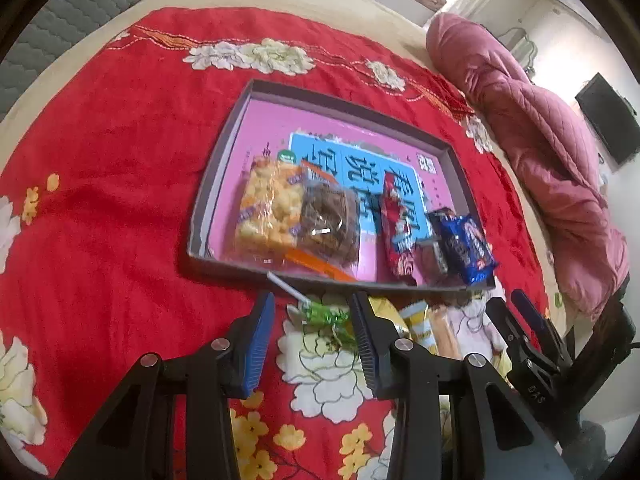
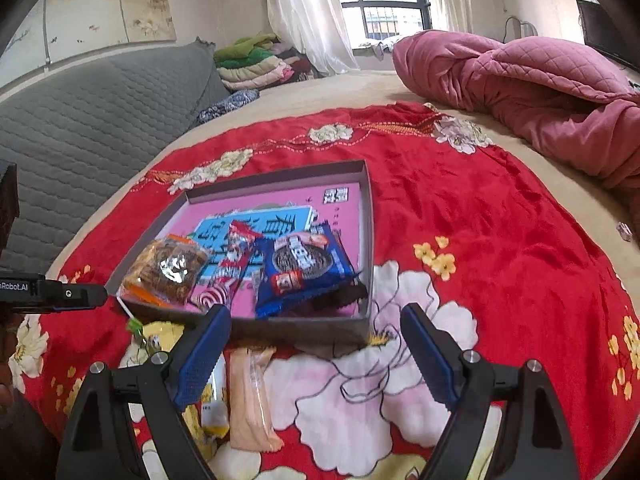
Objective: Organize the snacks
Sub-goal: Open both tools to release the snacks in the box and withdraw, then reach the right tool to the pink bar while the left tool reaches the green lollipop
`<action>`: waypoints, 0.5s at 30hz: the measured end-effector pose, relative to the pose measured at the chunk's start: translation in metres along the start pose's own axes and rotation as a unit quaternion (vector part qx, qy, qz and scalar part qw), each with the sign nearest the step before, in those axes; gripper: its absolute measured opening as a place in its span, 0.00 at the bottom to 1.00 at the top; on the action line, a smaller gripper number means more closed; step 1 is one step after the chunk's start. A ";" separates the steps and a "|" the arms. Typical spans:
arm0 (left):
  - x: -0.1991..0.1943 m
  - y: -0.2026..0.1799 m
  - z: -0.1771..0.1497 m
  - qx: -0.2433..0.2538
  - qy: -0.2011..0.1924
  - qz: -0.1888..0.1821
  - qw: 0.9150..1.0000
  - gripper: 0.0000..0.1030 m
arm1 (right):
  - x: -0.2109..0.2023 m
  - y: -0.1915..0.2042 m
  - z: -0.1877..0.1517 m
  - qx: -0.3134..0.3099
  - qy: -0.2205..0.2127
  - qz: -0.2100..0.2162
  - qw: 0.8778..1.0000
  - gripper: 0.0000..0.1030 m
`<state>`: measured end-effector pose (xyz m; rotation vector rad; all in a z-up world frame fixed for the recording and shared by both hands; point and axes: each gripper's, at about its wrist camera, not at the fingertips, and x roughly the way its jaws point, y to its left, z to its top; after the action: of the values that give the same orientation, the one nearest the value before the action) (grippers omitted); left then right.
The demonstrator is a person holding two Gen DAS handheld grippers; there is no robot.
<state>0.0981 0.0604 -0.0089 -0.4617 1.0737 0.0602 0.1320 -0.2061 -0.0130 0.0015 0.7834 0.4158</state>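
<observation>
The left gripper (image 1: 312,334), fingers spread and empty, hangs over a green-wrapped white-stick lollipop (image 1: 320,314) between its tips. The right gripper (image 2: 316,354) gapes wide, holding nothing. Next it likely must descend and pinch the lollipop for the shallow grey cardboard box (image 1: 218,164).

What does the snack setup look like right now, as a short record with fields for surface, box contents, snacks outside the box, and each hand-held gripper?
surface: red floral blanket on a bed
box: shallow box with pink floor, open top
in box: yellow puffed snack pack, brown snack pack, red wrapper, blue cookie pack
outside box: green lollipop, yellow packet, peach packet, all near the box's near wall
left hand-held gripper: open, empty, over the lollipop
right hand-held gripper: wide open, empty
</observation>
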 end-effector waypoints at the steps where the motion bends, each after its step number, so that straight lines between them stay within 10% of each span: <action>1: 0.001 0.000 -0.001 0.002 0.002 0.001 1.000 0.39 | 0.000 0.001 -0.001 -0.001 0.004 0.001 1.000 0.84; 15: 0.023 0.008 -0.026 0.002 0.038 0.012 0.999 0.39 | 0.006 0.011 -0.020 -0.030 0.065 0.000 0.997 0.73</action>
<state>0.0855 0.0537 -0.0413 -0.4501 1.1540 0.0621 0.1182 -0.1968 -0.0296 -0.0828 0.8987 0.4436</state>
